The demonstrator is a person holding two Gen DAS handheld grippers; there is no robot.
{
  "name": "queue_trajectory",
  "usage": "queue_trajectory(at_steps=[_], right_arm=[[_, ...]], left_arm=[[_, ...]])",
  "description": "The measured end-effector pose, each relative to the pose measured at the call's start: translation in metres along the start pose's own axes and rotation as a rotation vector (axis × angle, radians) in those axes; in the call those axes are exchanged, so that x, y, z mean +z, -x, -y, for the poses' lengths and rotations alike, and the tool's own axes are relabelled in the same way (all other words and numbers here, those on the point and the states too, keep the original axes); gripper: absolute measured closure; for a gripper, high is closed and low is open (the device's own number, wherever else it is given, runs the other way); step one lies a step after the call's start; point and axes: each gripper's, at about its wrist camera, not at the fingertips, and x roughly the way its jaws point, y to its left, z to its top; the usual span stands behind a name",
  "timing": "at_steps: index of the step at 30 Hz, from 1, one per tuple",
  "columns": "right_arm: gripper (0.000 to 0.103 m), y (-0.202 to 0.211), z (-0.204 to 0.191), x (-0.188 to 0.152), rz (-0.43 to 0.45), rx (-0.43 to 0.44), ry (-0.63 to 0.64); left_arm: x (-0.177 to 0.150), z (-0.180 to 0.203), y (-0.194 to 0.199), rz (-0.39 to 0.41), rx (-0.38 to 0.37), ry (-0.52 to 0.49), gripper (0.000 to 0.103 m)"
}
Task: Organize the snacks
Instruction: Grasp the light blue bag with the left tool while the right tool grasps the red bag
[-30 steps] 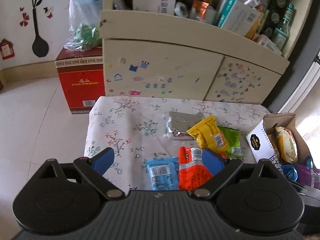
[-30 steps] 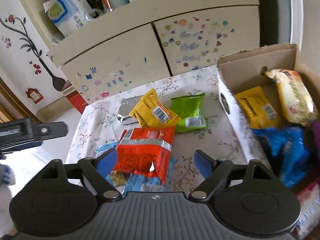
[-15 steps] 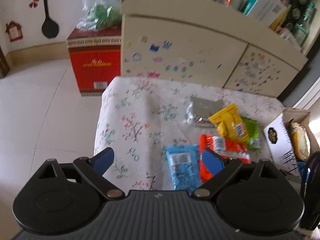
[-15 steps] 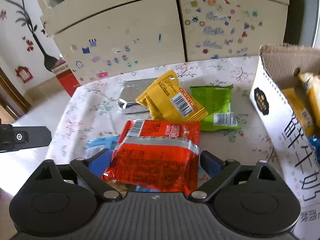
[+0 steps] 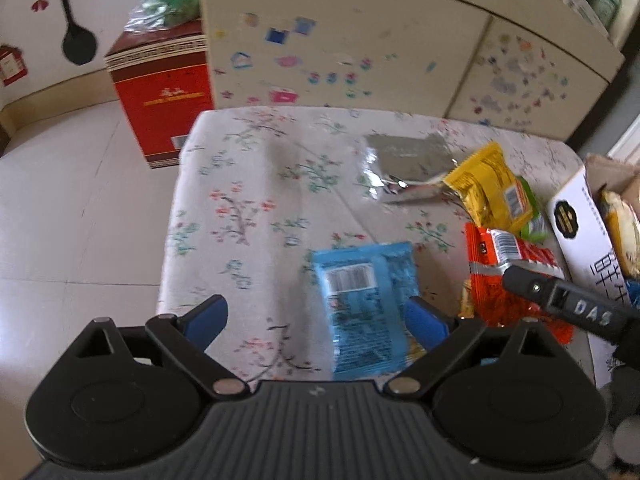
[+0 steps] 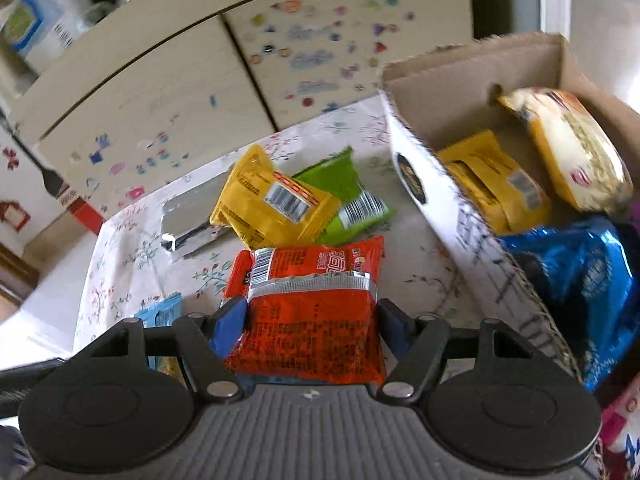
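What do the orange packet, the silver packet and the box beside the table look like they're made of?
Orange packet: probably glossy plastic film, given its crinkles and the shiny silver seam band.
Silver packet: seemingly metallised foil or film, mirror-like with bright glints.
Box: corrugated cardboard, brown and matt inside, with a fluted cut edge and a white printed outside.

Floral tablecloth (image 5: pixel 248 208) in pinks and greens – packets on it: light blue (image 5: pixel 362 304), orange-red (image 6: pixel 308 312), yellow (image 6: pixel 268 204), lime green (image 6: pixel 344 196), silver (image 5: pixel 408 160)

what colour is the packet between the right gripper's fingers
Orange-red with a silver band; clearest in the right wrist view.
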Motion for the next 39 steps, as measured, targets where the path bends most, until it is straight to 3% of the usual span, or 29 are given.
queue_trajectory(at_steps=[11, 16, 19, 22, 24, 26, 29, 39], right_arm=[[0.031, 0.007, 0.015, 0.0, -0.008, 0.02, -0.055], [0.026, 0.002, 0.017, 0.003, -0.039, 0.064, -0.084], [0.017, 0.0, 0.015, 0.002, -0.046, 0.077, -0.089], [0.012, -0.004, 0.005, 0.001, -0.051, 0.061, -0.05], [0.012, -0.006, -0.003, -0.001, -0.046, 0.047, -0.016], [0.014, -0.009, -0.011, -0.003, -0.04, 0.026, 0.03], [0.027, -0.01, -0.021, -0.006, -0.02, -0.01, 0.094], [0.027, -0.001, -0.015, -0.003, -0.001, 0.012, 0.064]], left_arm=[[-0.003, 0.031, -0.03, -0.033, 0.001, -0.06, 0.008], [-0.007, 0.039, -0.036, -0.012, 0.041, -0.104, 0.008], [-0.01, 0.039, -0.035, 0.006, 0.032, -0.112, 0.01], [-0.013, 0.037, -0.031, 0.03, 0.017, -0.118, 0.023], [-0.013, 0.037, -0.028, 0.043, 0.013, -0.128, 0.041], [-0.013, 0.035, -0.026, 0.049, 0.007, -0.128, 0.046], [-0.014, 0.029, -0.025, 0.055, -0.002, -0.106, 0.05], [-0.008, 0.018, -0.011, 0.082, -0.032, -0.052, 0.051]])
